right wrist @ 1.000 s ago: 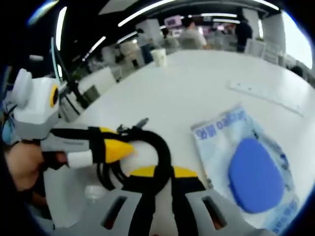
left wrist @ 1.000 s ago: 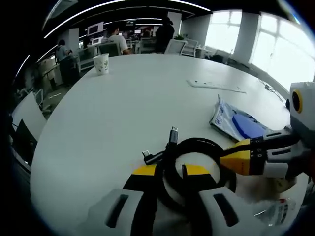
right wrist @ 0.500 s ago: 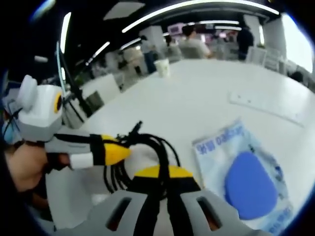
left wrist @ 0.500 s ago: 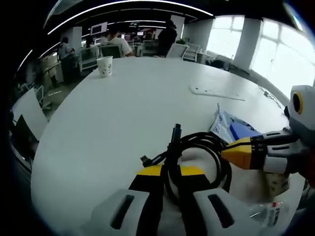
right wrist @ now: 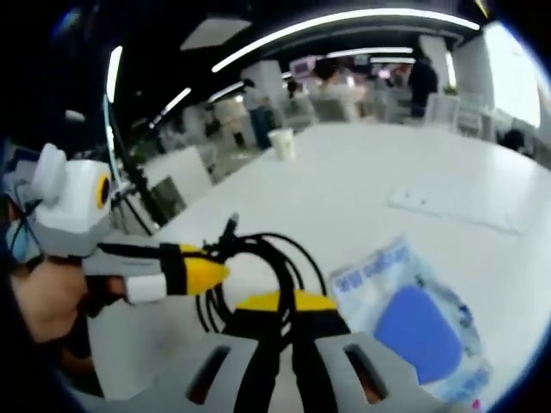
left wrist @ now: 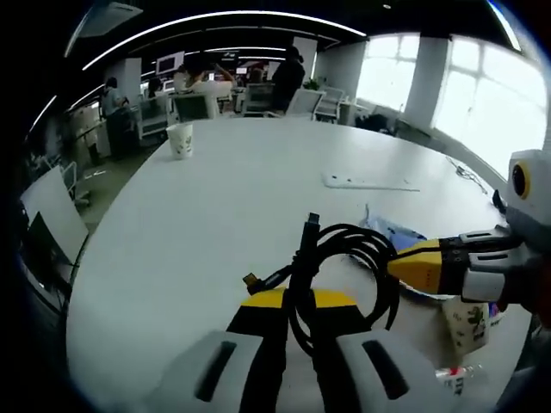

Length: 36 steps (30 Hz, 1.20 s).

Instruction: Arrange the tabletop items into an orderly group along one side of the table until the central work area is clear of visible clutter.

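Observation:
A coiled black cable (left wrist: 344,258) with plug ends hangs lifted above the white table (left wrist: 215,198). My left gripper (left wrist: 297,303) is shut on the near side of the coil. My right gripper (left wrist: 398,265) comes in from the right and is shut on the coil's far side. In the right gripper view the same cable (right wrist: 263,258) loops up between my right gripper (right wrist: 284,305) and the left gripper (right wrist: 215,274), held by a hand. A clear bag holding a blue pad (right wrist: 417,323) lies on the table to the right.
A paper cup (left wrist: 180,138) stands at the far left of the table. A flat white strip (left wrist: 370,181) lies at the far right. A small carton (left wrist: 467,320) and a plastic bottle lie near the right edge. People sit at desks beyond the table.
Both grippers have closed on the cable coil and raised it off the table. The table and the blue bag now look farther below.

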### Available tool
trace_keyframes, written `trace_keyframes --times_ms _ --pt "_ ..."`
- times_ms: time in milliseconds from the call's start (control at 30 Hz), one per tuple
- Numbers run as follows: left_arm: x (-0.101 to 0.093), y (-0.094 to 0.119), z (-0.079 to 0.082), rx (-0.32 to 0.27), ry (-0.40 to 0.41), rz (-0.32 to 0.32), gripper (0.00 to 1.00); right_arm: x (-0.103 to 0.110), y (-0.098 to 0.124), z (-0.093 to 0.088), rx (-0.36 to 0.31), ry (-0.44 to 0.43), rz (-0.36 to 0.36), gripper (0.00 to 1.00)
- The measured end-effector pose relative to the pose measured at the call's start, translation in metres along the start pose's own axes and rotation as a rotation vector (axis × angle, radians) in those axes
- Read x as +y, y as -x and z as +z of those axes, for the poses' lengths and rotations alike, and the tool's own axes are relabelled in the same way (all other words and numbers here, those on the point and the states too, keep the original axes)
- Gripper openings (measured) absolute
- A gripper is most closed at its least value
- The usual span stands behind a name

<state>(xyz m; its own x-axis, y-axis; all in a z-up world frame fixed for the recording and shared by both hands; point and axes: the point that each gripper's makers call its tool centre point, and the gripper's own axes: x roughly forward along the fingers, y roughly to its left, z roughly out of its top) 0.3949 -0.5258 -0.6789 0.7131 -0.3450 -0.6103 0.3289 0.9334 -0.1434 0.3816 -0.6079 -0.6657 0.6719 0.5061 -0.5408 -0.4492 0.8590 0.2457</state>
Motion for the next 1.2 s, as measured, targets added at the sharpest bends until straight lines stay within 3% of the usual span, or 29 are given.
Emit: trace_keyframes --times_ms 300,500,767,1200 --pt "-0.020 0.021 0.027 -0.052 -0.024 -0.016 0.08 -0.001 0.028 0.024 -0.064 -0.010 -0.014 0.00" --pt "-0.044 0.033 0.040 -0.076 -0.046 -0.046 0.08 -0.007 0.056 0.034 -0.094 -0.011 -0.036 0.00" --pt "-0.079 0.044 0.051 -0.078 -0.078 -0.085 0.08 -0.022 0.089 0.038 -0.116 -0.033 -0.074 0.00" --pt "-0.155 0.053 0.059 -0.068 -0.137 -0.186 0.08 -0.061 0.155 0.030 -0.164 -0.098 -0.161 0.00"
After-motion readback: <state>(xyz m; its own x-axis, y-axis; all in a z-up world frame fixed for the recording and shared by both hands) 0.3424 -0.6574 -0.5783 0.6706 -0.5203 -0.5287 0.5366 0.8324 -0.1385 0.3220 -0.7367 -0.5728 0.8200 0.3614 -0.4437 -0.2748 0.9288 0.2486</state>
